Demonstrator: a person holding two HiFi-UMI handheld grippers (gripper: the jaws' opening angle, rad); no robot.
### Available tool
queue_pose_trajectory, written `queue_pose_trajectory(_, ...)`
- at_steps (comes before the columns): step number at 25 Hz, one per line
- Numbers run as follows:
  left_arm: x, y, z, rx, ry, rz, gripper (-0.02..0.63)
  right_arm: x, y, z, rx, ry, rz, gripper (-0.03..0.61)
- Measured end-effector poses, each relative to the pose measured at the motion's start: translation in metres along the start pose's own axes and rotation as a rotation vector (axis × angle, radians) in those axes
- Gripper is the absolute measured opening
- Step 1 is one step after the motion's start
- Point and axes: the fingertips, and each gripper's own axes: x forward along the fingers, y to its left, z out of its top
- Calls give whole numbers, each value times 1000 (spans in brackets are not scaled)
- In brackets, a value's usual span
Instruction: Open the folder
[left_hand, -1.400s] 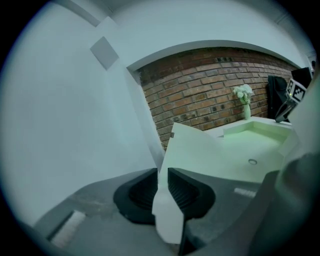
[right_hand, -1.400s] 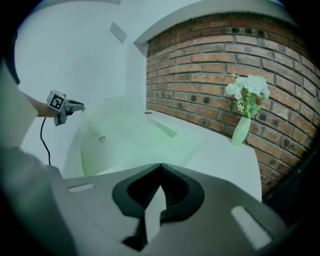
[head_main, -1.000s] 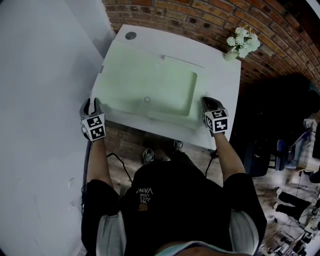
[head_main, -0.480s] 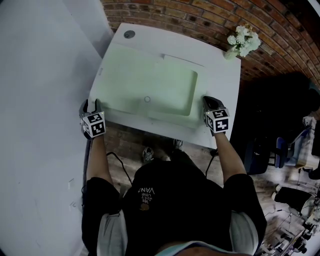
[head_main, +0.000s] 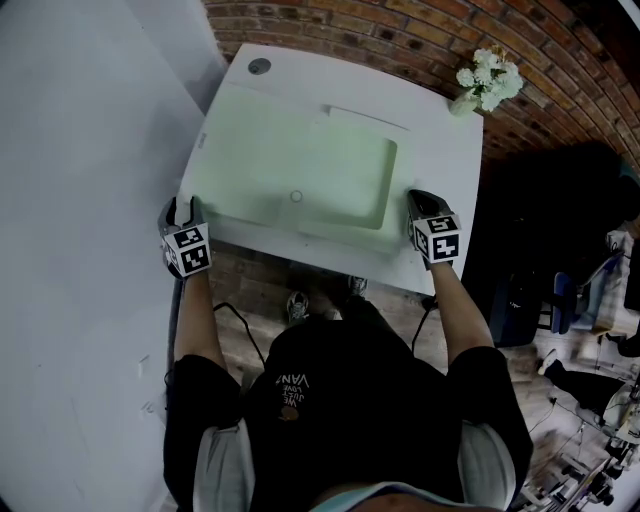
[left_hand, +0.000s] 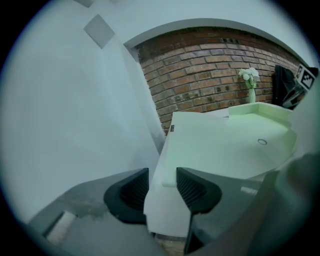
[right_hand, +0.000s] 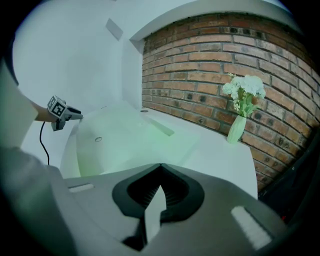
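A pale green folder (head_main: 290, 150) lies flat on the white table (head_main: 445, 190), with a small round snap (head_main: 296, 197) near its front edge. My left gripper (head_main: 183, 207) is at the table's near left corner. In the left gripper view the left gripper (left_hand: 162, 182) is open, and the white corner edge (left_hand: 160, 200) stands between its pads. My right gripper (head_main: 418, 198) is at the folder's near right edge. In the right gripper view the right gripper (right_hand: 159, 192) is shut on a thin pale sheet edge (right_hand: 154, 212), apparently the folder's.
A vase of white flowers (head_main: 487, 82) stands at the table's far right corner. A white wall (head_main: 80, 200) runs close along the table's left side, and a brick wall (right_hand: 210, 65) lies behind the table. A round grey cap (head_main: 260, 67) sits at the far left corner.
The left gripper has sunk slightly at the table's left corner. The right gripper and the folder have stayed in place.
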Motion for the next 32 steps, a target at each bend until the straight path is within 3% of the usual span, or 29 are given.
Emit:
queue_pose_trajectory(11, -30, -3, 29, 19, -70, -10, 167, -1, 0, 3, 5, -14, -31, -2)
queue_pose_trajectory(32, -78, -13, 79, 57, -246, -45, 186, -28, 20, 16, 52, -115, -13, 0)
